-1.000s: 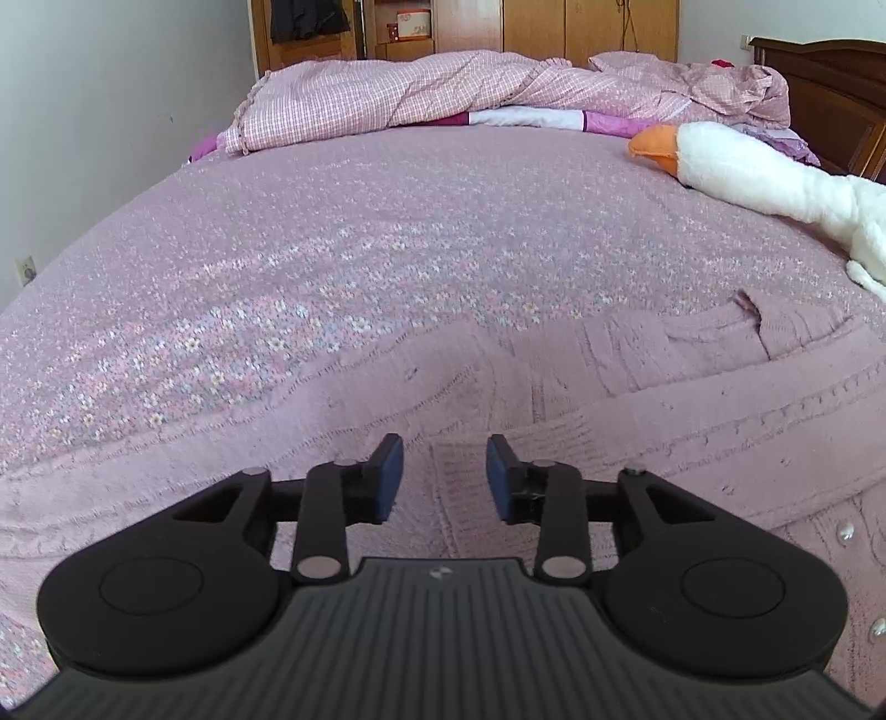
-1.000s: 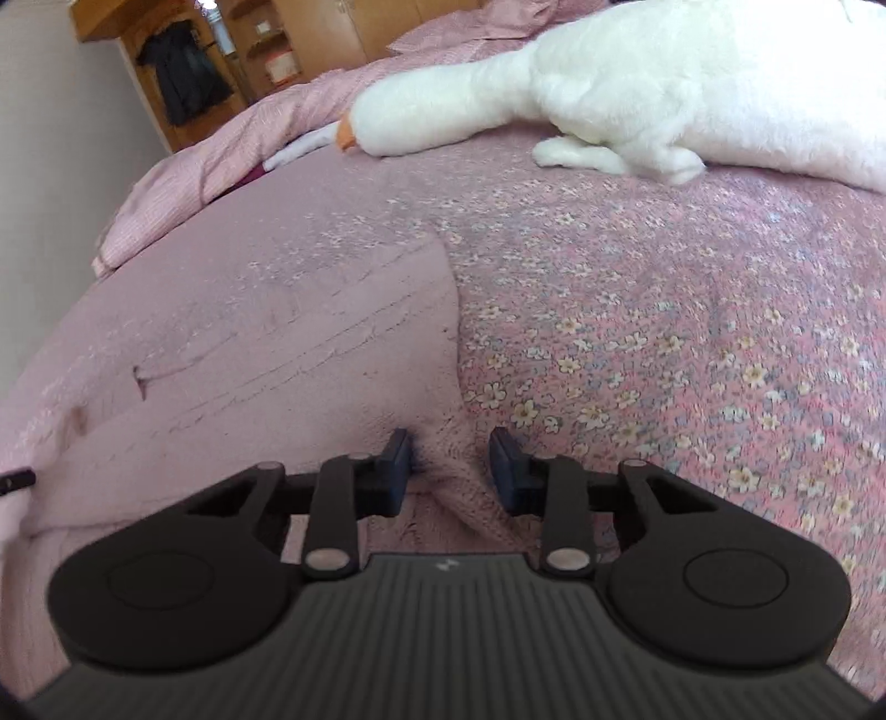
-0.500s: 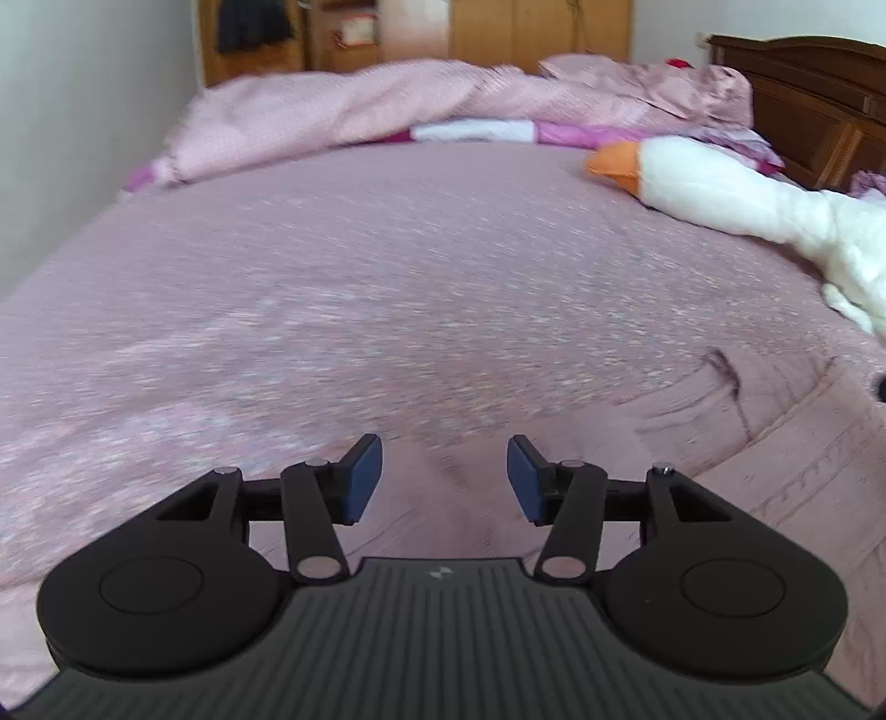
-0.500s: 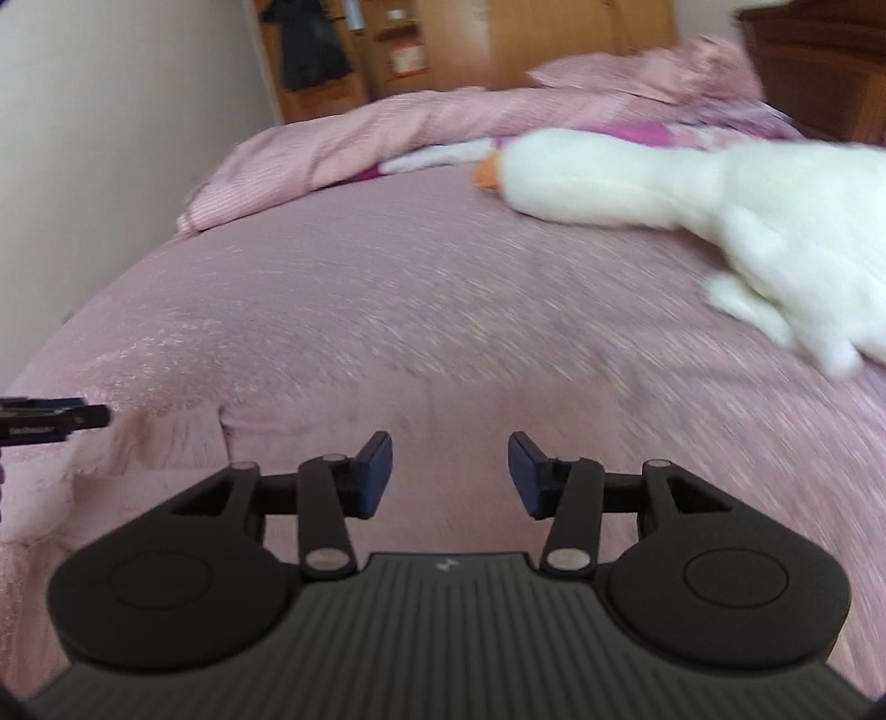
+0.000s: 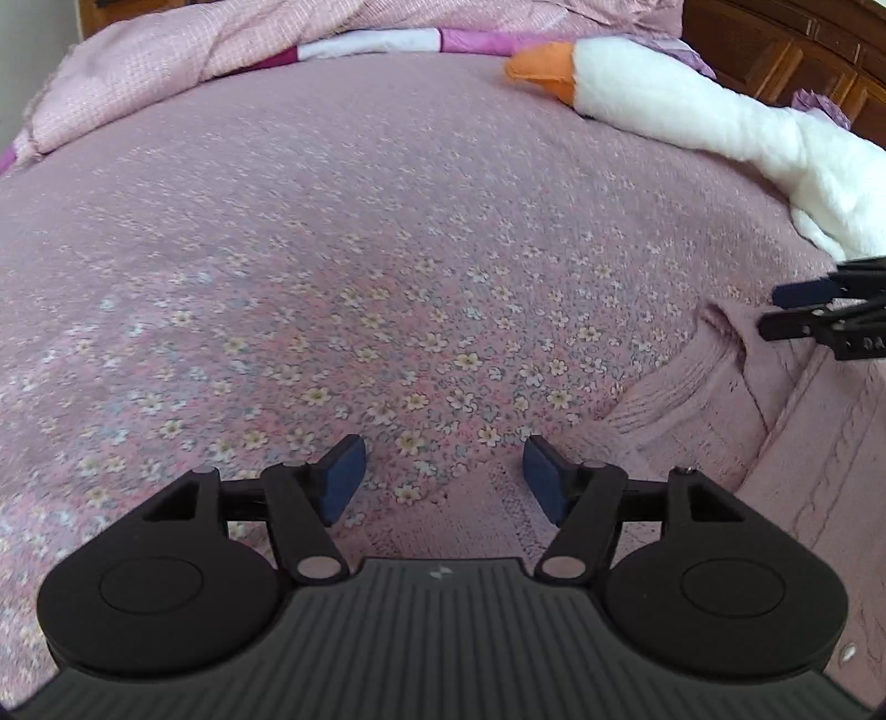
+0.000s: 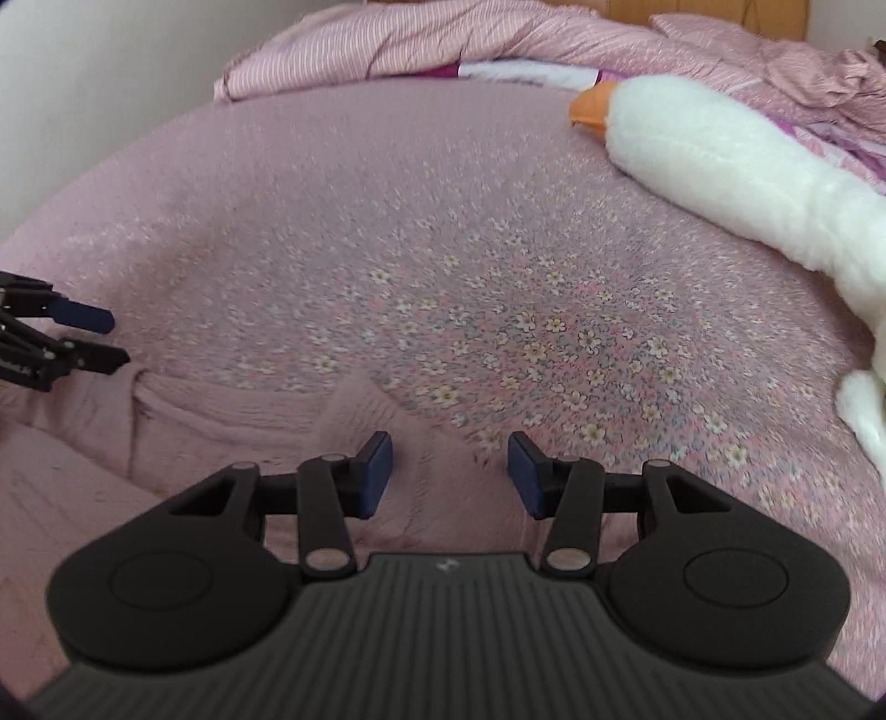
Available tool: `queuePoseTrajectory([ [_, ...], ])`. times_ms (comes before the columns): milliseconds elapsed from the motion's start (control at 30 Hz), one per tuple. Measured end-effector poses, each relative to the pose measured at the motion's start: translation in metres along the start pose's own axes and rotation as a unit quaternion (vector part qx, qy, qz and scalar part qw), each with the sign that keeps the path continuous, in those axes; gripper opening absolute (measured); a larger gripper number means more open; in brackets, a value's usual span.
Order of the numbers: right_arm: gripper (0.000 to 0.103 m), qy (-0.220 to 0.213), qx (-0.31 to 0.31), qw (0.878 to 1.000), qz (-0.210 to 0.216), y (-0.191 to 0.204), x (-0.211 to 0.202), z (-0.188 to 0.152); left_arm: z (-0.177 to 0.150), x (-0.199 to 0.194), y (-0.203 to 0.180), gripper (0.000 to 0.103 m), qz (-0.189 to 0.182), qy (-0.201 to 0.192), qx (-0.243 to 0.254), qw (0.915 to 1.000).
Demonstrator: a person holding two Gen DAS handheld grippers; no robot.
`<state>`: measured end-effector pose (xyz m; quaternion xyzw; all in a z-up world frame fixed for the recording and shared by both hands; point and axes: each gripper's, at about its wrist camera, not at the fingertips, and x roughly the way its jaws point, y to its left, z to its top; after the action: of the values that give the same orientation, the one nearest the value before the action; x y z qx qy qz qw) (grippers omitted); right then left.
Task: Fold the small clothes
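A pink knitted garment (image 5: 747,443) lies flat on the floral bedspread (image 5: 387,277). In the left wrist view my left gripper (image 5: 443,476) hovers over the garment's left edge; its jaws are opening and nothing is between the blue pads. My right gripper (image 5: 769,312) pokes in from the right edge of that view, above the garment's collar. In the right wrist view my right gripper (image 6: 451,471) stands open over the garment (image 6: 221,432) near its far edge, with knit fabric below the pads but not pinched. At that view's left edge is the left gripper (image 6: 116,338).
A white plush goose (image 5: 692,111) with an orange beak lies along the right side of the bed (image 6: 720,166). A bunched pink checked quilt (image 5: 166,55) sits at the far end. A wooden headboard (image 5: 775,44) is at the back right, a pale wall (image 6: 83,83) on the left.
Both grippers' jaws have widened. The right one had knit fabric between its pads a second ago and has let it go. Both hands swept sideways across the bed, and the views swung.
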<state>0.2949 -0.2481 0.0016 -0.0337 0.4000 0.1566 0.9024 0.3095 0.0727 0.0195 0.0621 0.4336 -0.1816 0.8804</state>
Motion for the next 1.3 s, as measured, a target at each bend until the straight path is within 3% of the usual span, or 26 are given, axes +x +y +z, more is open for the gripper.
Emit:
queuePoseTrajectory([
  [200, 0.050, 0.005, -0.001, 0.999, 0.039, -0.003, 0.011, 0.001, -0.004, -0.002, 0.009, 0.068, -0.096, 0.015, -0.029, 0.9949],
  [267, 0.048, 0.007, -0.008, 0.998, 0.057, 0.000, 0.010, -0.002, -0.006, -0.003, 0.007, 0.061, -0.108, 0.016, -0.033, 0.9935],
  [333, 0.026, 0.005, -0.027, 0.997, 0.069, 0.006, 0.007, -0.003, -0.008, -0.008, 0.005, 0.042, -0.121, 0.014, -0.041, 0.9917],
  [433, 0.009, -0.016, -0.042, 0.996, 0.083, 0.013, -0.006, -0.006, -0.013, -0.017, 0.004, 0.031, -0.161, 0.007, -0.059, 0.9852],
  [567, 0.008, -0.053, -0.048, 0.991, 0.112, 0.012, -0.035, -0.015, -0.023, -0.030, -0.006, 0.031, -0.198, 0.013, -0.039, 0.9794],
  [833, 0.008, -0.042, -0.089, 0.988, 0.123, 0.015, -0.056, -0.039, -0.039, -0.056, -0.032, 0.031, -0.167, -0.006, 0.017, 0.9858],
  [1000, 0.008, -0.026, -0.107, 0.987, 0.119, 0.018, -0.054, -0.052, -0.054, -0.076, -0.051, 0.032, -0.191, -0.020, 0.063, 0.9794],
  [1133, 0.008, -0.024, -0.122, 0.986, 0.110, 0.023, -0.052, -0.061, -0.066, -0.077, -0.071, 0.032, -0.151, -0.026, 0.116, 0.9814],
  [1200, 0.008, -0.027, -0.119, 0.987, 0.108, 0.023, -0.051, -0.061, -0.069, -0.076, -0.072, 0.031, -0.140, -0.032, 0.115, 0.9830],
  [1267, 0.008, -0.030, -0.120, 0.987, 0.104, 0.024, -0.051, -0.061, -0.070, -0.075, -0.070, 0.024, -0.135, -0.042, 0.107, 0.9841],
  [1300, 0.008, -0.033, -0.123, 0.987, 0.103, 0.025, -0.052, -0.062, -0.068, -0.076, -0.070, 0.015, -0.130, -0.050, 0.107, 0.9845],
])
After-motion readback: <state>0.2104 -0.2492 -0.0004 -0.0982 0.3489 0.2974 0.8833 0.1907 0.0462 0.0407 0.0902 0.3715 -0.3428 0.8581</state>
